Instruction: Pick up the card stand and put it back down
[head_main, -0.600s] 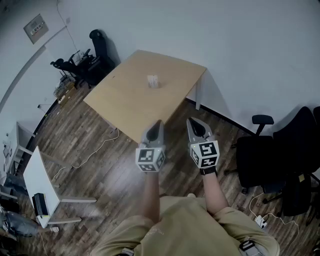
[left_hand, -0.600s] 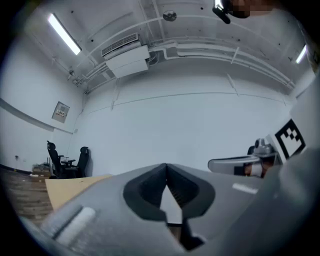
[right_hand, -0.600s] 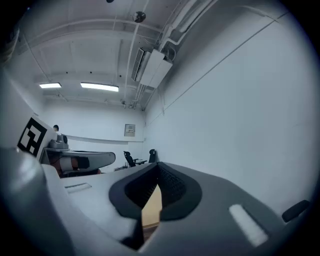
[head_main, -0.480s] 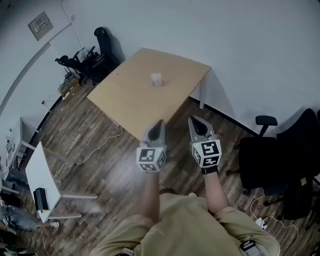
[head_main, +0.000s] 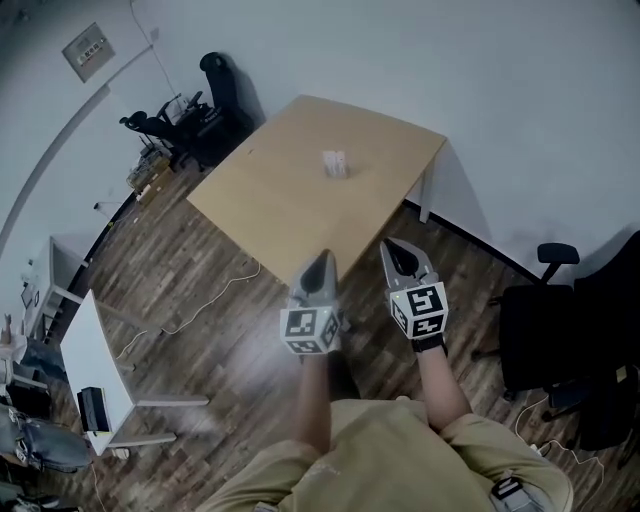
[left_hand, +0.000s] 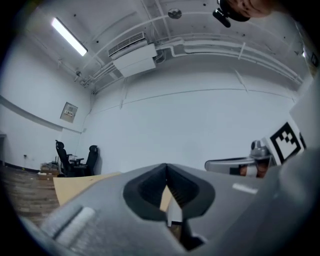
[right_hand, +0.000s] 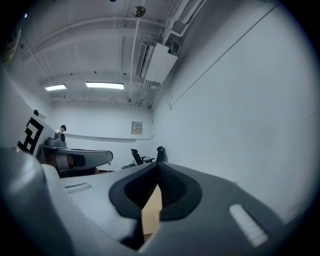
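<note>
The card stand, small and white, stands upright near the middle of the light wooden table. Both grippers are held side by side in the air over the wood floor, short of the table's near corner and well apart from the stand. My left gripper is shut with nothing in it, and in its own view its jaws meet at the tip. My right gripper points the same way, and its jaws also meet with nothing between them. Each gripper view shows a strip of the table through the gap below the tips.
Black office chairs and clutter stand in the far left corner. More black chairs sit at the right by the wall. A white desk is at the lower left, and a cable lies on the floor near the table.
The head view has swung a little: the table and stand now sit further right in the picture. Both grippers stay shut, side by side, slightly lower in the frame.
</note>
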